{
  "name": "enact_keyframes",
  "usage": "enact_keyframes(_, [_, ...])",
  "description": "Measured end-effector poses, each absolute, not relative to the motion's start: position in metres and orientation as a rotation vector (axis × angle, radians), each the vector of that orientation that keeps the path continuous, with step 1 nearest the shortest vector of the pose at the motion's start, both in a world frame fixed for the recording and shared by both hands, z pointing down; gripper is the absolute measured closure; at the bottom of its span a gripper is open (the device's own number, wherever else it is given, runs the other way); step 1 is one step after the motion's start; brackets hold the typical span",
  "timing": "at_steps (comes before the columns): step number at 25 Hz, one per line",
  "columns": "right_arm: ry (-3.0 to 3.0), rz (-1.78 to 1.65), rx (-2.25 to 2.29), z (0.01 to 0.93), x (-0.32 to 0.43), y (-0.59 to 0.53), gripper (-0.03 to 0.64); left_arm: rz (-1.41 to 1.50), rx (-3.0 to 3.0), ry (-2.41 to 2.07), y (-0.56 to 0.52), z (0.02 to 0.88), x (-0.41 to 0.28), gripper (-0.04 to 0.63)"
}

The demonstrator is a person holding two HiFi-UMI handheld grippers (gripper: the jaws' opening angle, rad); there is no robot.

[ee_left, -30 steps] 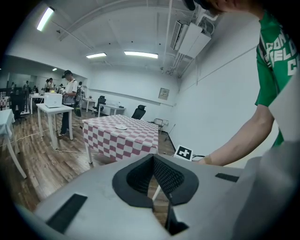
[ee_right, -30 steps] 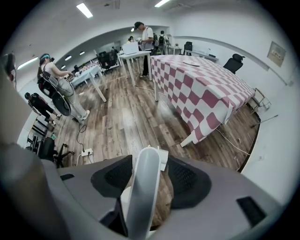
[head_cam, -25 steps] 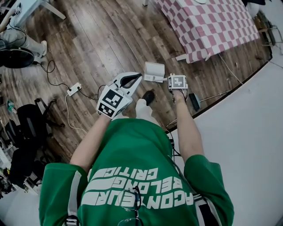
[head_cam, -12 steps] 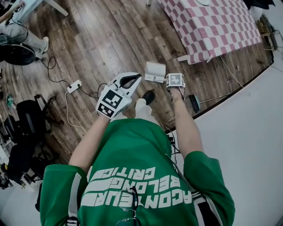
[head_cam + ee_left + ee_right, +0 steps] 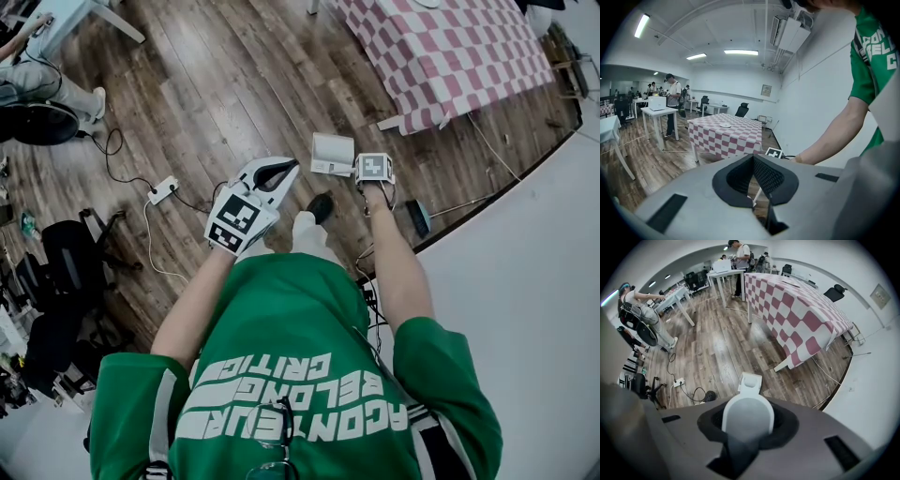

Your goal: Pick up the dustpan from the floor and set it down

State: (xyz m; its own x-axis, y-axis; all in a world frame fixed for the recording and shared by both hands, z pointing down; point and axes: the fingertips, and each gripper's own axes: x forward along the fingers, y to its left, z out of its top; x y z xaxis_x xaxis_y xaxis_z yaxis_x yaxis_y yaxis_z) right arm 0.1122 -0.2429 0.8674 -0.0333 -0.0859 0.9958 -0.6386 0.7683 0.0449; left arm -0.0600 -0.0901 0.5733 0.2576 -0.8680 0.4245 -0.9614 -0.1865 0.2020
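Left gripper [image 5: 753,161]: grey moulded shell; ribbed black pads meet at the tips, with nothing between them.
Right gripper [image 5: 748,420]: points down; its jaws have just been closing and now clamp the smooth, round-ended handle [image 5: 747,408].
White plastic dustpan [image 5: 332,153]: boxy pan, hanging from that handle at the gripper's 12 o'clock.
Brown wood-plank floor [image 5: 216,84]: glossy and streaked, beneath the pan.
Pink-and-white checked tablecloth [image 5: 450,47]: draped, at 1 o'clock.

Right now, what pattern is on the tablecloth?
Pink and white checks on the tablecloth, clearest in the head view.
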Motion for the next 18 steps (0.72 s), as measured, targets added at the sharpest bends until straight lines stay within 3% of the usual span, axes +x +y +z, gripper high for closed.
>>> enact_keyframes(18, [-1.658, 0.44, 0.589, 0.812, 0.096, -0.247, 0.506, 0.219, 2.097, -1.726, -0.079, 0.552, -0.087, 0.594])
